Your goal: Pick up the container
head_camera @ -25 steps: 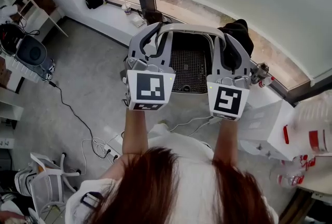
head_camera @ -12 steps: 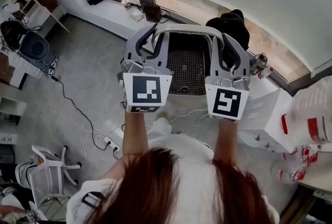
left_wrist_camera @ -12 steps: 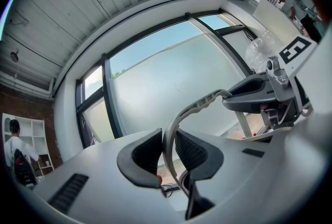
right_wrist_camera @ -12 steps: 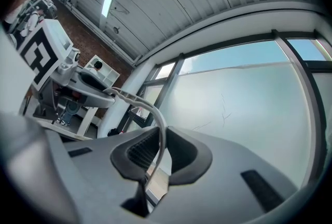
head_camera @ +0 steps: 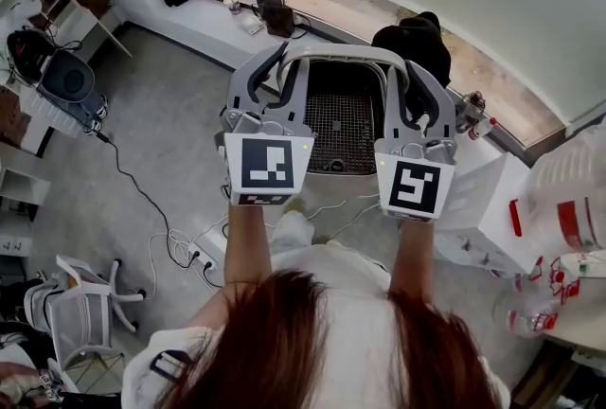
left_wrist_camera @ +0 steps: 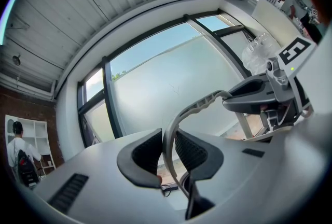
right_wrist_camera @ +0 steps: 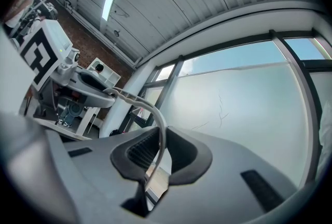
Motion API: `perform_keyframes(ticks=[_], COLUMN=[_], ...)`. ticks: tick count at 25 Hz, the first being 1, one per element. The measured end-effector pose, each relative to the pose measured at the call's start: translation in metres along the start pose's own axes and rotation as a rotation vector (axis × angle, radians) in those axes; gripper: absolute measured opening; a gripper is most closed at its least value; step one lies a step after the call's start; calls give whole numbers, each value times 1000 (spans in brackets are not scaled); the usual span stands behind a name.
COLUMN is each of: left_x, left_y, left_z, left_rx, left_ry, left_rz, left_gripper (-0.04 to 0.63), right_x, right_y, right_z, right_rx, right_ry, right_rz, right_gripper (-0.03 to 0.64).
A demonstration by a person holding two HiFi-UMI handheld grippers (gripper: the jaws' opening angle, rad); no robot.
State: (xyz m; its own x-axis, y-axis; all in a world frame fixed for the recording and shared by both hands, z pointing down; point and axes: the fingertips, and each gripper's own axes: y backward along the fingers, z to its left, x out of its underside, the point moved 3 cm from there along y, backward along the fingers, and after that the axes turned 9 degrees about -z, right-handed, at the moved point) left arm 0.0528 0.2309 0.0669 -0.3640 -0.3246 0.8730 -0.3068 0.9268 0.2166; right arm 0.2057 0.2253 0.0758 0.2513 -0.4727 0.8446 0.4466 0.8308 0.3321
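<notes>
Carried onward, container point(head_camera: 346, 121) hangs from left gripper point(head_camera: 274, 68), right gripper point(head_camera: 415, 78)

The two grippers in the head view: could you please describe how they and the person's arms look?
The left gripper and right gripper are alike: grey plastic bodies with curved jaws lined by black ribbed pads, each carrying a white cube printed with a black square marker. The forearms are uncovered; the person wears a white top.
</notes>
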Motion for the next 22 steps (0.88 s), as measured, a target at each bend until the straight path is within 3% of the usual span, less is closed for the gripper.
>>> perform_keyframes(ticks=[22], left_x=[3], left_y=[-11], left_z=[-2], left_rx=[13], left_ry=[2], left_rz=[-6], left_gripper=[87], right_x=[5], right_y=[-5], right_z=[-6], right_rx=[17], right_ry=[14], right_rz=[-1], right_gripper=[60])
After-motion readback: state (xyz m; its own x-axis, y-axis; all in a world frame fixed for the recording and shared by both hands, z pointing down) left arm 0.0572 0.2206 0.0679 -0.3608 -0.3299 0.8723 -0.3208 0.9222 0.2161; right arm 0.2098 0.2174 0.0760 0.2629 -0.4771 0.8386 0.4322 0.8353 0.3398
